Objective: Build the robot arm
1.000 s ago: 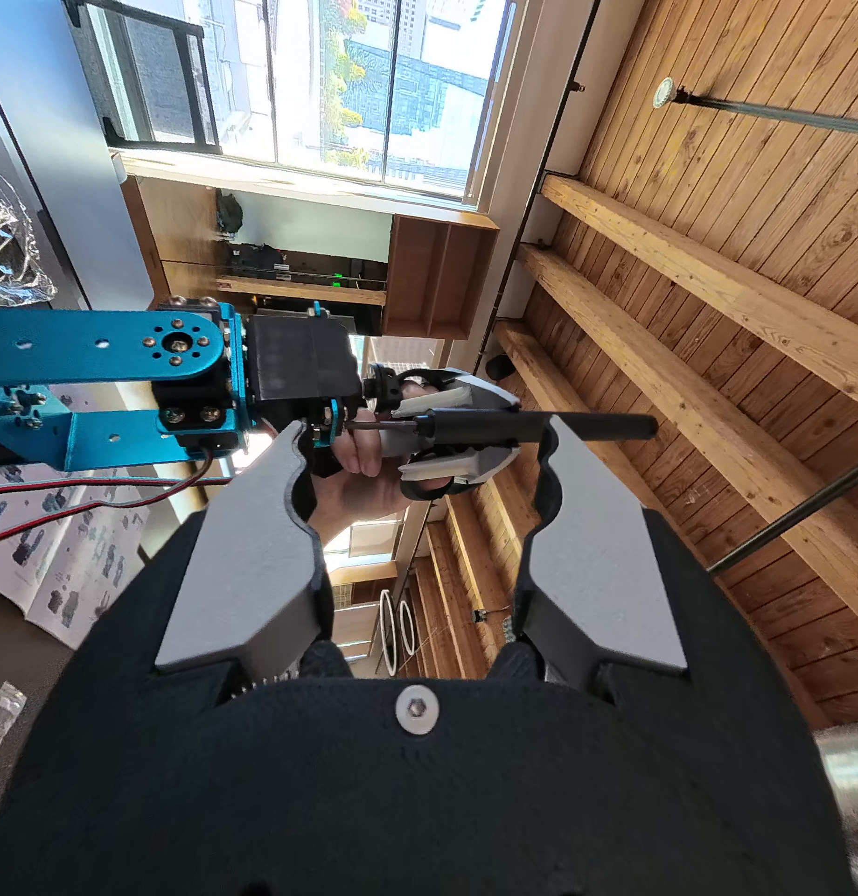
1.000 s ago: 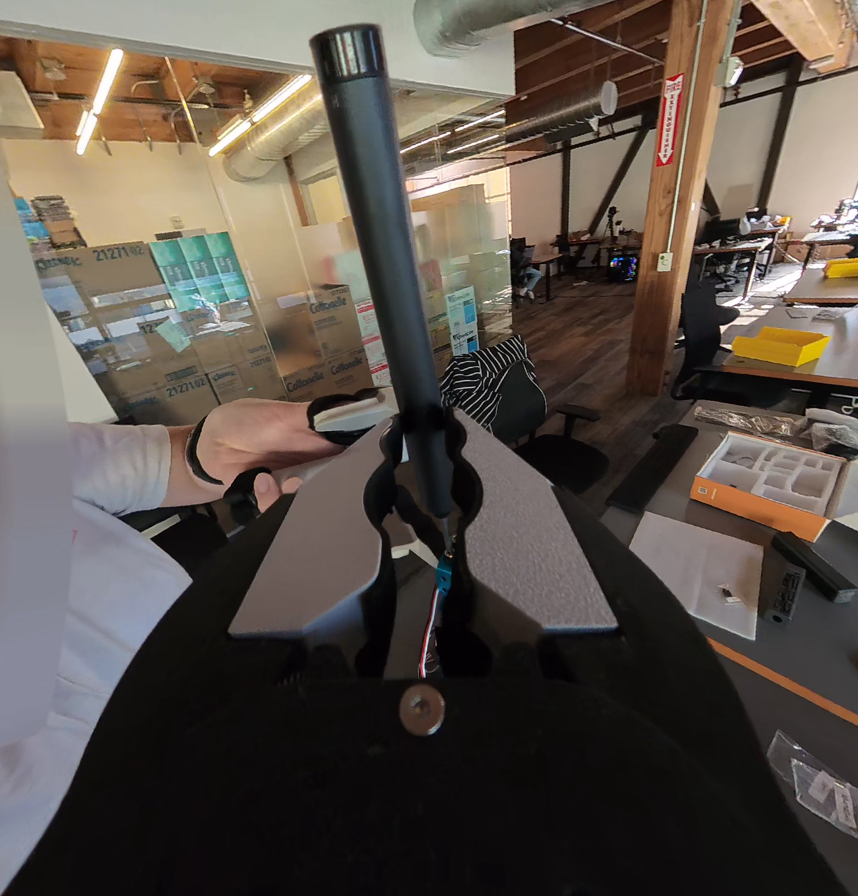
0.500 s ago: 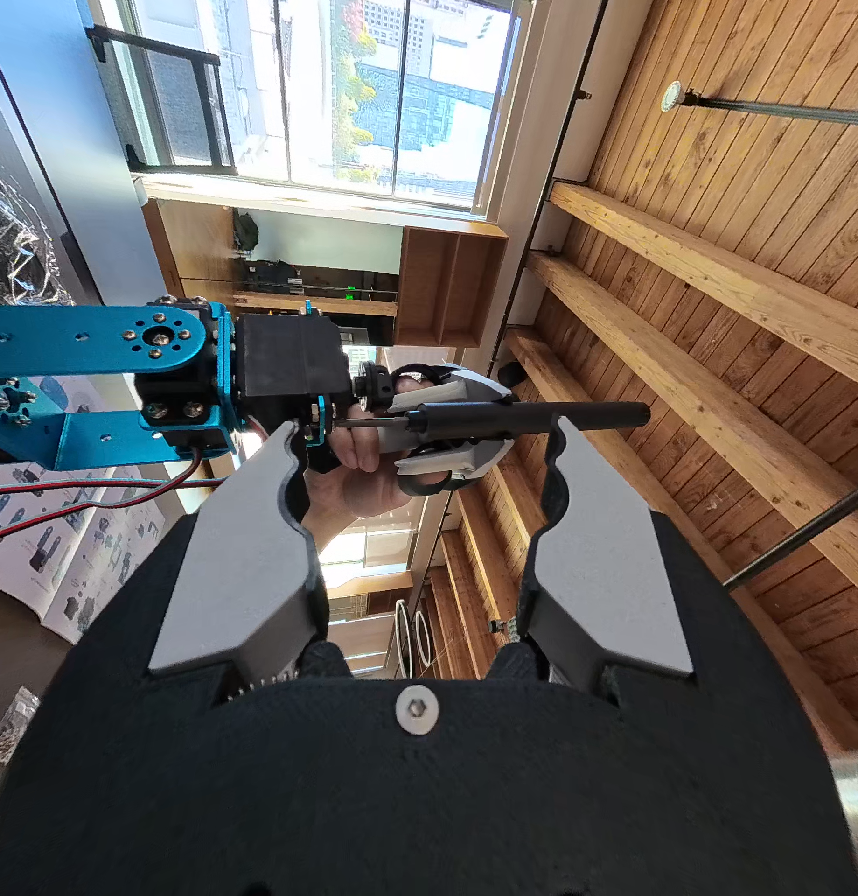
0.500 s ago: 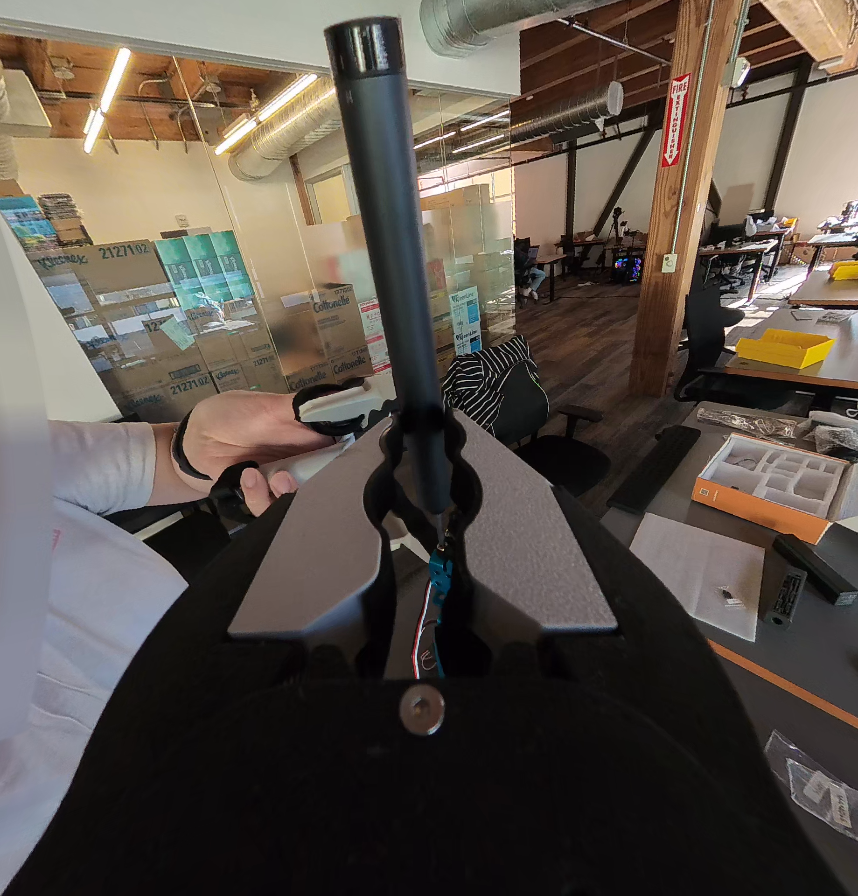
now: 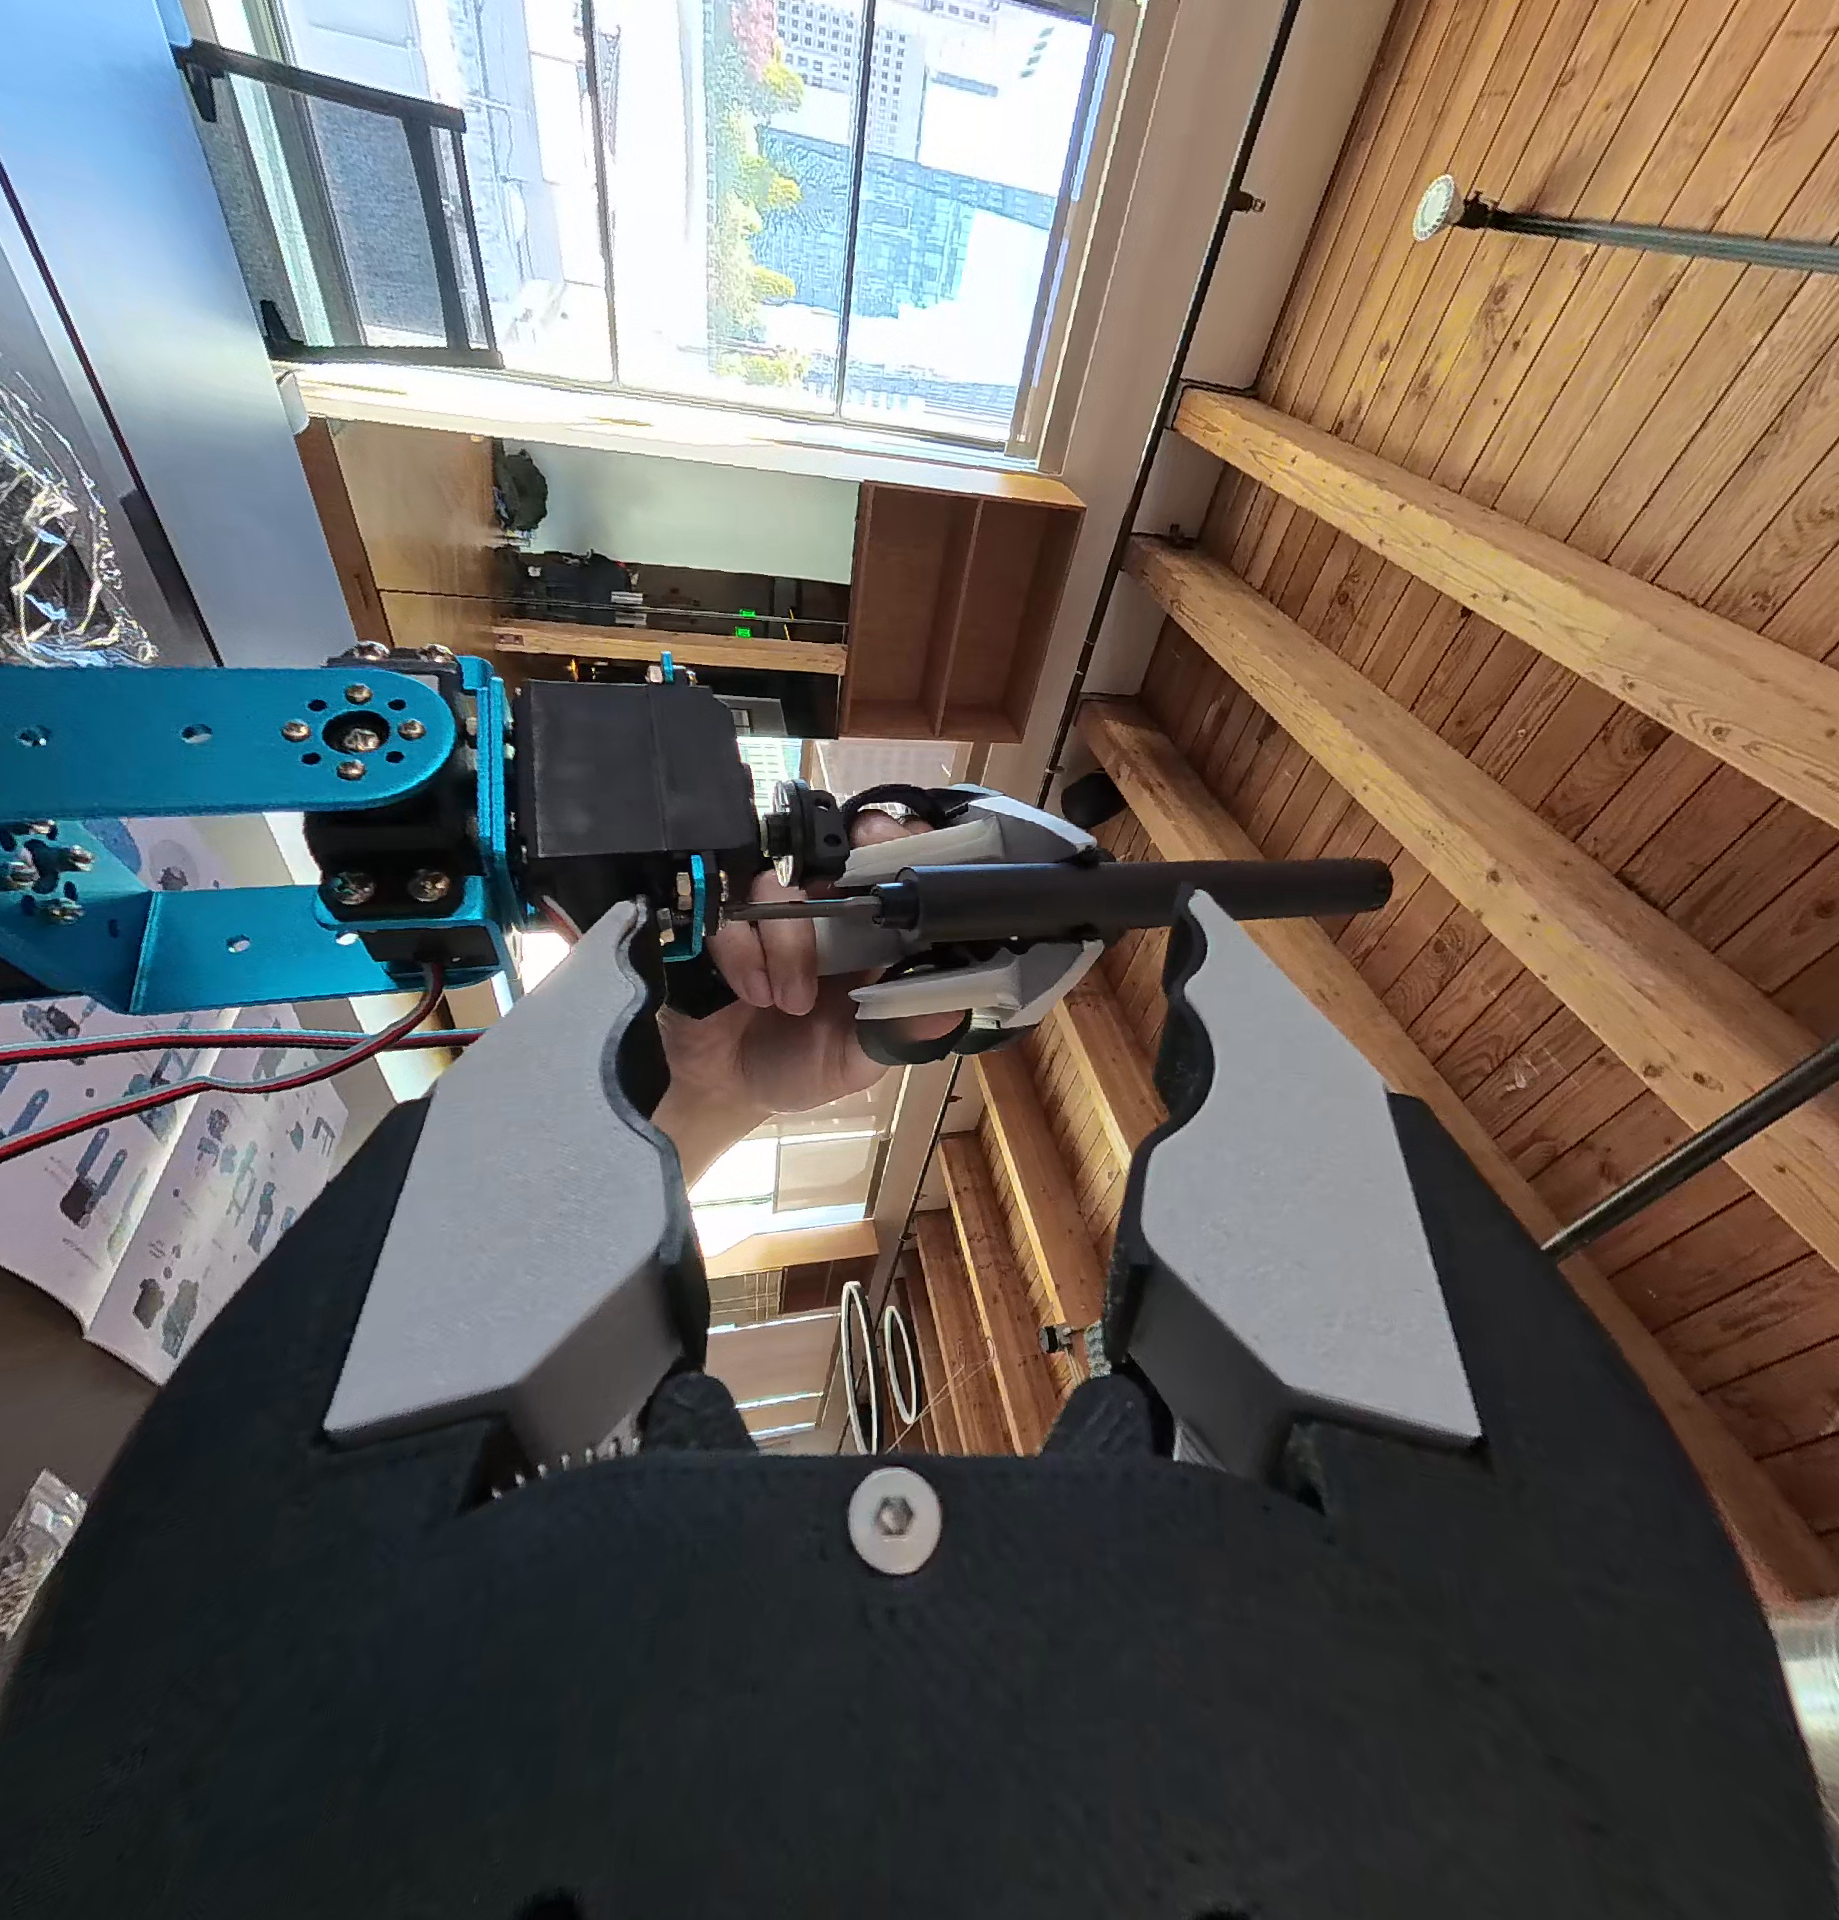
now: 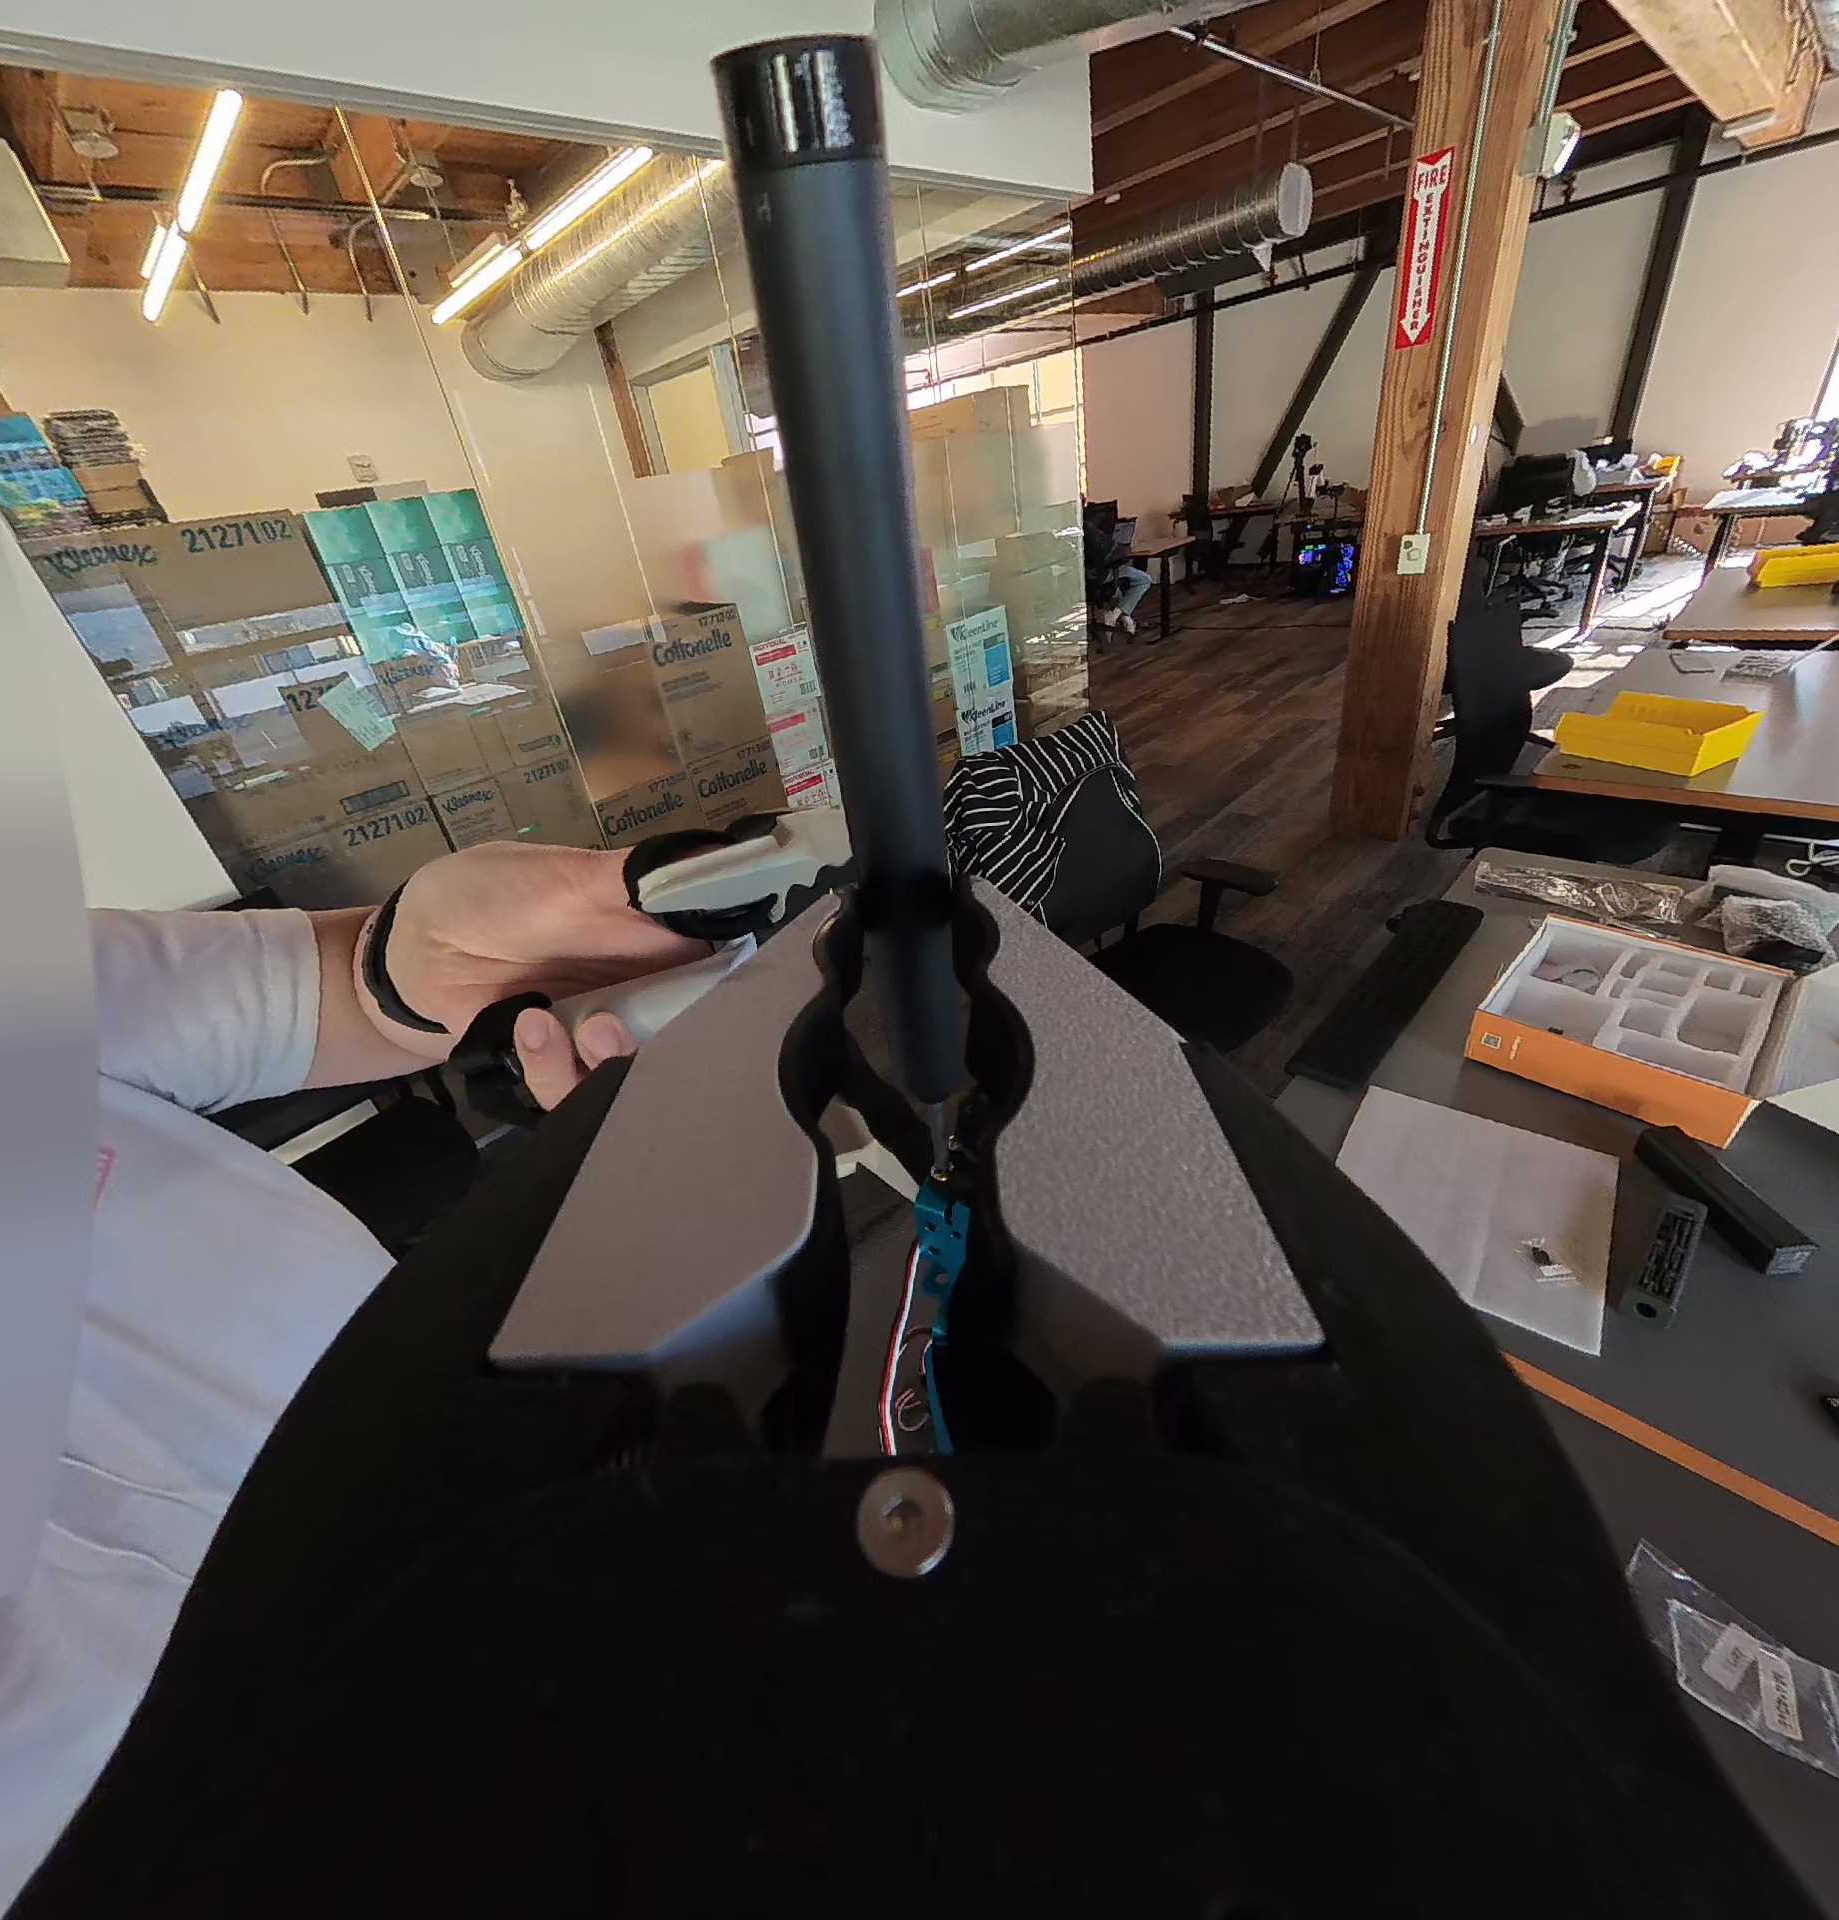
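Observation:
My right gripper (image 6: 910,935) is shut on a black screwdriver (image 6: 842,520), handle up. Its tip rests on a small blue bracket (image 6: 941,1236) with red and white wires, seen between the fingers. In the left wrist view the screwdriver (image 5: 1102,894) lies level, its tip at a screw on the blue metal arm (image 5: 198,748), beside the black servo (image 5: 634,769). The right gripper (image 5: 977,914) and the hand holding it show there too. My left gripper (image 5: 894,925) is open and empty, jaws wide apart, its left fingertip close to the bracket.
An orange box with a white foam tray (image 6: 1632,1018), a white sheet (image 6: 1476,1226), black parts (image 6: 1725,1216) and plastic bags (image 6: 1767,1704) lie on the grey table. A chair with a striped garment (image 6: 1050,831) stands behind. A printed sheet (image 5: 115,1174) lies under the arm.
Both views have shifted only slightly. The screwdriver stays gripped with its tip at the blue bracket, and the left gripper stays open.

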Motion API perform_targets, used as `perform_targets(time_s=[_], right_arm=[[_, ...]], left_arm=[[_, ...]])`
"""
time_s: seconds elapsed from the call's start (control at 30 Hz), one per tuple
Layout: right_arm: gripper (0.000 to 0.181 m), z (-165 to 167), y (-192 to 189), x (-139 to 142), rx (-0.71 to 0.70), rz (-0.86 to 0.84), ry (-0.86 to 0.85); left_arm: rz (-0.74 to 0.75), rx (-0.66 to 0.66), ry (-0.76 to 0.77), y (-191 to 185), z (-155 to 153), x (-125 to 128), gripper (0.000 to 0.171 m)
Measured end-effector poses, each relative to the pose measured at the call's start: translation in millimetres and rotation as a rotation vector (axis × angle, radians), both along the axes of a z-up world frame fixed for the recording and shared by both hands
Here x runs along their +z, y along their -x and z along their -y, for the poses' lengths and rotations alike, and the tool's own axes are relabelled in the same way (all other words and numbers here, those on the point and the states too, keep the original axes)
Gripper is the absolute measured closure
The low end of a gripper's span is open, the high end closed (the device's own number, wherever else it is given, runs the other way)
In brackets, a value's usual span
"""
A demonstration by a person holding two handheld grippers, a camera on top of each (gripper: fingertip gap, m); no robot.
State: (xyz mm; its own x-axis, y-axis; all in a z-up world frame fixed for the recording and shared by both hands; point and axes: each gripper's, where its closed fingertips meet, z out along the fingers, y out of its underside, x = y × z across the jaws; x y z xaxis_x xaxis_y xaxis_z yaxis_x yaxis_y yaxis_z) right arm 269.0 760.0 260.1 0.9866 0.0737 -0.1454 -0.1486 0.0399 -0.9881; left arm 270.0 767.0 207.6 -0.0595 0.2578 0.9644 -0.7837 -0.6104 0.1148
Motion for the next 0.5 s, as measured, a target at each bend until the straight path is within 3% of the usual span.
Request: perform_targets(time_s=[0.5], right_arm=[[0.166,2.5,-1.0,-0.4,-0.012,0.005,-0.001]], left_arm=[[-0.005,-0.059,-0.051,0.8,6.3,-0.3,0.077]])
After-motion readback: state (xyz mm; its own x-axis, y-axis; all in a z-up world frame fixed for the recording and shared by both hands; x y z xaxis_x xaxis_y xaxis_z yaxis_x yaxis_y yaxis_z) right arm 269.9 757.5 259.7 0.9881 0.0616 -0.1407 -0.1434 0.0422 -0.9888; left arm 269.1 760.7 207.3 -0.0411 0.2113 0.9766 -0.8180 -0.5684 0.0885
